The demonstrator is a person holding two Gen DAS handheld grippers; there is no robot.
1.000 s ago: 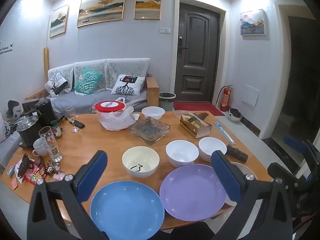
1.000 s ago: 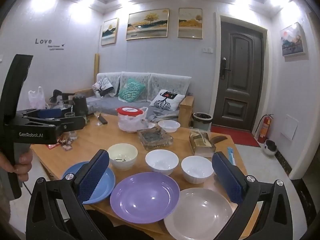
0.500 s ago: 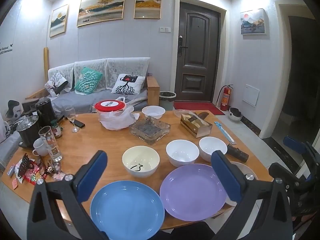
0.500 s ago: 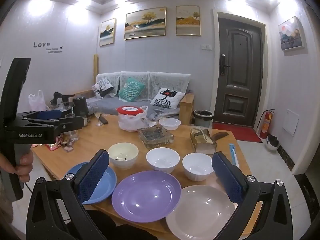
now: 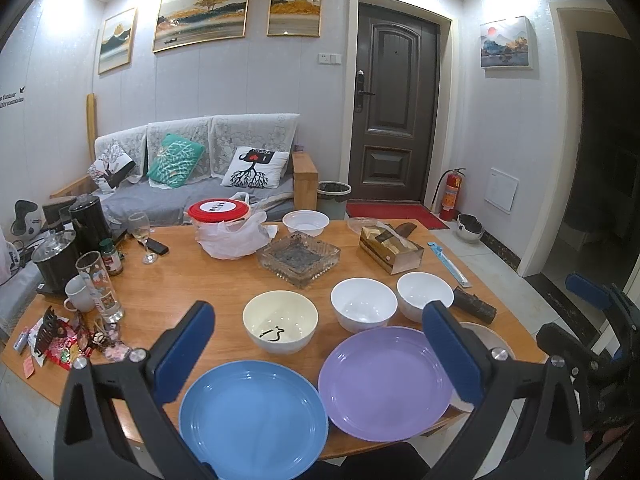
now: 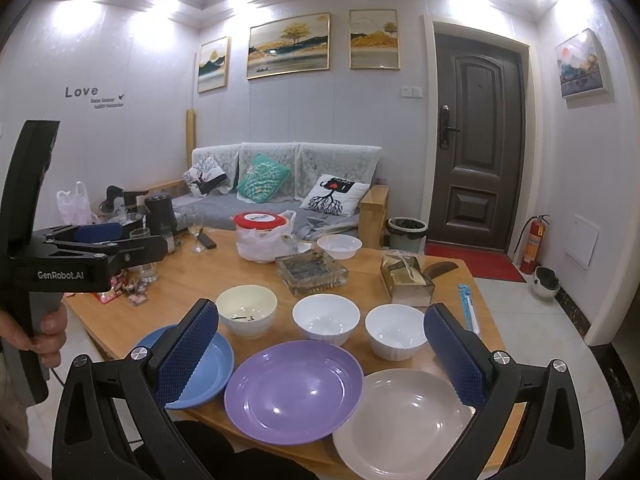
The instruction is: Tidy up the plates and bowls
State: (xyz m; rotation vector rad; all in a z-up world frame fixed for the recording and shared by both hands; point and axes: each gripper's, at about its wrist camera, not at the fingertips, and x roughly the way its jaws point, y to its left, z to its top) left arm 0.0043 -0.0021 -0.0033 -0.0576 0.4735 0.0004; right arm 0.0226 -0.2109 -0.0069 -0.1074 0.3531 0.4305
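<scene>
Both grippers — left gripper point(image 5: 318, 354) and right gripper point(image 6: 320, 354) — hover with jaws wide apart, holding nothing. Along the counter's point(image 5: 192, 276) near edge lie the blue plate point(image 5: 253, 418), purple plate point(image 5: 386, 380) and beige plate point(image 6: 404, 420) — three bowls point(image 6: 326, 318) just behind.

The left gripper point(image 5: 318, 354) has black frame arms with shiny silver screws and flat blue pads point(image 5: 184, 350). The right gripper point(image 6: 320, 358) looks the same, with bumpy blue pads point(image 6: 186, 354). At 9 o'clock, white "GenRobot.AI" letters mark the black body, above a bare-skinned hand point(image 6: 50, 334).
</scene>
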